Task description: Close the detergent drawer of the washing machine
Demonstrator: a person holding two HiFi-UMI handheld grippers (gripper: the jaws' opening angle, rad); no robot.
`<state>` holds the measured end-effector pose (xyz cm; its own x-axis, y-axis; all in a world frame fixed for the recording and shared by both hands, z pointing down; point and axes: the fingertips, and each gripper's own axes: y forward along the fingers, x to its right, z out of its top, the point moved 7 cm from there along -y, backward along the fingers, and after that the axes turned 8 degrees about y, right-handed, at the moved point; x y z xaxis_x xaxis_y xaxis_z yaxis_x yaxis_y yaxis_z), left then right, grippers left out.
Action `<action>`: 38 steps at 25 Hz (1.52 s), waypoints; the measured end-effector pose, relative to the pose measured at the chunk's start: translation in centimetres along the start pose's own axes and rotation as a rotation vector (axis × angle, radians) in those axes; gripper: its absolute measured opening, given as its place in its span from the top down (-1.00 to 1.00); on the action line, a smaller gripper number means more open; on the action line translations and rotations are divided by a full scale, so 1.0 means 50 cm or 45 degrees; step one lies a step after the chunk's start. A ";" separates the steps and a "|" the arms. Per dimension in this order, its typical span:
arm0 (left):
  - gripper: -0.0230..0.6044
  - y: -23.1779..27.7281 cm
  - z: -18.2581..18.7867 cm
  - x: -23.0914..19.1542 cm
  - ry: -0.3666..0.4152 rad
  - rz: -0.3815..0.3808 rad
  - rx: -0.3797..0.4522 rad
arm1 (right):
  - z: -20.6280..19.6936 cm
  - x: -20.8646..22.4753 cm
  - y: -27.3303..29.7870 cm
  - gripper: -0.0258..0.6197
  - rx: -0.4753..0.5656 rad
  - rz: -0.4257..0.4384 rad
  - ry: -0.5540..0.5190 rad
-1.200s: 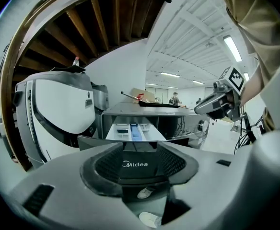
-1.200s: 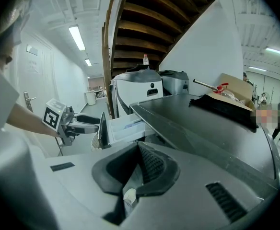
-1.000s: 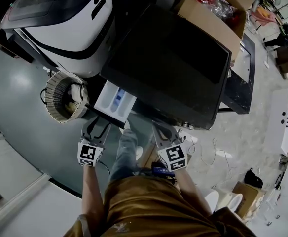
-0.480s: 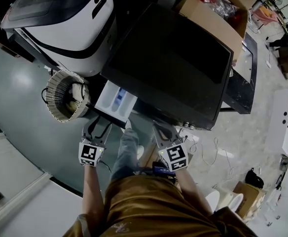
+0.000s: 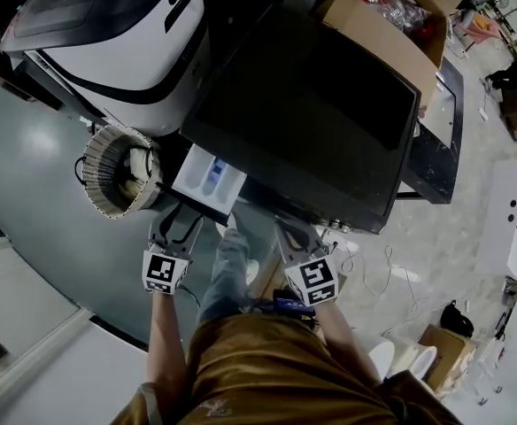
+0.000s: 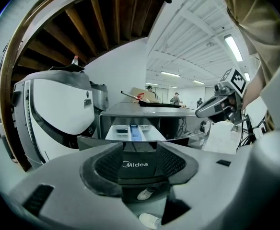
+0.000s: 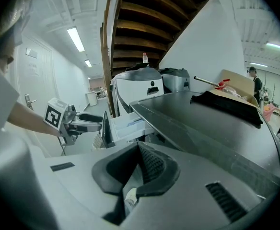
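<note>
Change: left gripper point(image 5: 178, 223) has edged a little nearer the drawer point(image 5: 207, 175) since a second ago; drawer is as far out as it was; right gripper point(image 5: 289, 232) has barely shifted
Drawer: pulled well out from the top left of the washer point(image 5: 312, 104) front, hanging over the floor point(image 5: 55, 193); white tray inside with a blue insert point(image 6: 134, 131) in the middle compartment; dark panel point(image 6: 134, 164) bearing a Midea logo at its outer end
Left gripper: jaws wide apart, holding nothing; panel sits straight ahead, framed in the gap between them; in the right gripper view the tips are right at the panel's face; whether they touch it I cannot tell
Right gripper: jaws drawn together at the tips, nothing between them; held just off the washer's front, to the right of the drawer and apart from it
Washer: dark glossy top; front faces the person; drawer is the only part standing out from it
Surroundings: woven basket point(image 5: 99, 197) on the floor just left of the drawer; white machine point(image 5: 108, 42) beyond the basket, beside the washer; cardboard box point(image 5: 382, 34) at the washer's far side
Person: leg point(image 5: 226, 268) between the two grippers; shoe point(image 5: 250, 274) just beside it, below the drawer
</note>
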<state>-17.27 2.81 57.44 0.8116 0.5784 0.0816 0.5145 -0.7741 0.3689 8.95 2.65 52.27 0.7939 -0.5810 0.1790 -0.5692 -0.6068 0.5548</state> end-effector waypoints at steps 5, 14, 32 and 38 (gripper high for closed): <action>0.22 0.020 0.008 -0.004 0.008 0.000 -0.001 | -0.005 0.008 0.003 0.88 -0.007 -0.006 0.005; 0.22 0.053 0.026 -0.015 -0.018 -0.005 0.012 | 0.005 0.025 0.009 0.88 -0.004 -0.014 0.016; 0.22 0.086 0.035 -0.032 -0.058 -0.029 0.021 | 0.014 0.045 0.034 0.88 -0.002 -0.032 0.062; 0.22 0.100 0.040 -0.041 -0.073 -0.028 0.032 | 0.019 0.055 0.033 0.88 0.018 -0.053 0.085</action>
<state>-15.78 -2.76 57.25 0.8143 0.5801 0.0206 0.5385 -0.7682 0.3462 10.01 -0.45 52.89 0.8293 -0.5178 0.2101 -0.5378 -0.6376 0.5516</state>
